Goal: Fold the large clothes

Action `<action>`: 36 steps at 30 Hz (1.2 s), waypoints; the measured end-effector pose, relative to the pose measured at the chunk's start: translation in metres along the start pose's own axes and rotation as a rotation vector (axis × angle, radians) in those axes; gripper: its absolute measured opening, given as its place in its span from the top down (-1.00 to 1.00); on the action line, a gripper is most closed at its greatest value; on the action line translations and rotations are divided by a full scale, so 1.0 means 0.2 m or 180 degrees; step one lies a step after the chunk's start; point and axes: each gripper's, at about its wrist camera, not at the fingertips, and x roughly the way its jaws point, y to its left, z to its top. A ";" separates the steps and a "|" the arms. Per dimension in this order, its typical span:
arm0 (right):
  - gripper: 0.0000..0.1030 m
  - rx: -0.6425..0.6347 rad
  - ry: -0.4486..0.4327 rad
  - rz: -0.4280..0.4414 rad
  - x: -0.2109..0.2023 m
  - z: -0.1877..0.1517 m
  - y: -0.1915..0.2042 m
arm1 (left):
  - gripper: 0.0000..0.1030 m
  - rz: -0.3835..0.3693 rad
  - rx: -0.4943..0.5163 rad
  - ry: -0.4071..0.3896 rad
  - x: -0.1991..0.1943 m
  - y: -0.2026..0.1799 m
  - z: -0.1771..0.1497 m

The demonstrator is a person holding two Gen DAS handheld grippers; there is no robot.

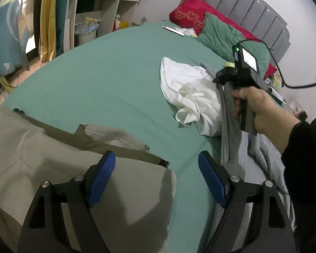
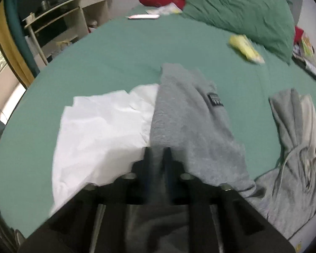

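A grey hoodie (image 2: pixel 191 122) is pinched between the fingers of my right gripper (image 2: pixel 158 154), which is shut on a fold of it and holds it raised over the green bed. The hoodie's hood and drawstring (image 2: pixel 295 143) lie on the sheet to the right. In the left wrist view the right gripper (image 1: pixel 223 78) holds the grey hoodie (image 1: pixel 231 126) hanging down. My left gripper (image 1: pixel 157 179) is open and empty, above a beige garment (image 1: pixel 52 158) at the bed's near left. A crumpled white garment (image 1: pixel 189 92) (image 2: pixel 103 126) lies beside the hoodie.
The green bed sheet (image 1: pixel 107 80) spreads ahead. A green pillow (image 2: pixel 242 14) and red pillow (image 1: pixel 189 14) lie at the grey headboard (image 1: pixel 252 8). A yellow packet (image 2: pixel 246 48) lies on the sheet. A desk (image 1: pixel 103 6) and bin (image 1: pixel 86 31) stand beyond the bed.
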 end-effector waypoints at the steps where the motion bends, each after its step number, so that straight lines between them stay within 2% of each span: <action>1: 0.82 -0.0027 -0.0073 0.0013 -0.02 -0.01 -0.01 | -0.63 0.0000 0.0012 0.0002 0.00 0.00 0.00; 4: 0.83 -0.0079 -0.0381 0.0030 -0.15 -0.02 -0.03 | -0.63 -0.0023 0.0045 0.0009 -0.01 -0.02 -0.02; 11: 0.83 0.0100 -0.0963 0.0495 -0.58 -0.08 -0.17 | -0.63 -0.0034 0.0152 0.0011 -0.05 -0.09 -0.05; 15: 0.82 0.0229 -0.1078 0.0654 -0.76 -0.22 -0.30 | -0.63 -0.0080 0.0221 0.0029 -0.06 -0.14 -0.07; 18: 0.72 0.0321 -0.0862 0.0699 -0.75 -0.38 -0.43 | -0.63 -0.0182 0.0279 0.0076 -0.05 -0.19 -0.09; 20: 0.36 0.0360 -0.0496 0.0595 -0.65 -0.49 -0.50 | -0.63 -0.0174 0.0305 0.0117 -0.04 -0.22 -0.11; 21: -0.06 0.0423 -0.0314 0.0577 -0.59 -0.55 -0.55 | -0.63 -0.0179 0.0322 0.0124 -0.03 -0.23 -0.11; 22: -0.31 0.0469 -0.0230 0.0568 -0.56 -0.59 -0.58 | -0.63 -0.0173 0.0331 0.0124 -0.03 -0.23 -0.12; 25: -0.32 0.0516 -0.0095 0.0524 -0.52 -0.65 -0.65 | -0.63 -0.0139 0.0312 0.0139 -0.01 -0.23 -0.12; 28: -0.32 0.0212 -0.0177 0.0399 -0.57 -0.59 -0.65 | -0.63 -0.0134 0.0306 0.0159 0.01 -0.22 -0.11; 30: -0.32 -0.0142 -0.0238 0.0099 -0.56 -0.52 -0.62 | -0.63 -0.0134 0.0304 0.0171 0.02 -0.22 -0.12; 32: -0.32 -0.0376 -0.0233 -0.0048 -0.52 -0.40 -0.58 | -0.63 -0.0127 0.0291 0.0207 0.04 -0.22 -0.13; 36: -0.32 -0.0607 0.0055 -0.0035 -0.33 -0.18 -0.51 | -0.63 -0.0118 0.0314 0.0242 0.07 -0.25 -0.13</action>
